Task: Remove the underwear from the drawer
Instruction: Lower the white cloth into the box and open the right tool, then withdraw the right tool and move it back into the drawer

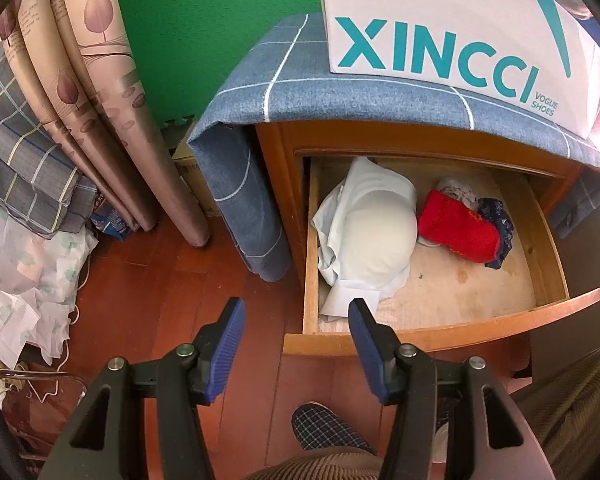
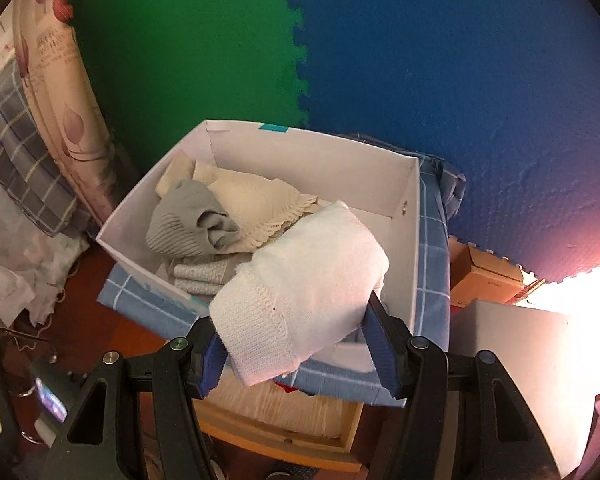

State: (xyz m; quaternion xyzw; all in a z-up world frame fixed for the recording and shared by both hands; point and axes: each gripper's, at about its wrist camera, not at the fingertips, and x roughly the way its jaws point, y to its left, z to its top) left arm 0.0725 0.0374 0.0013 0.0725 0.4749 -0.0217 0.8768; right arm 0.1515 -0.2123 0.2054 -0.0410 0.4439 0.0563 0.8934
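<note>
The wooden drawer stands pulled open under a nightstand. Inside it lie a white bra on pale cloth, a red garment and a dark blue patterned one. My left gripper is open and empty, above the floor just left of the drawer's front corner. My right gripper is shut on a white knitted underwear piece, held over the near edge of a white shoe box that holds grey and cream garments.
The shoe box marked XINCCI sits on the nightstand's blue checked cloth. Curtains and piled bedding are at the left. A slippered foot is on the wood floor below. Green and blue foam mats cover the wall.
</note>
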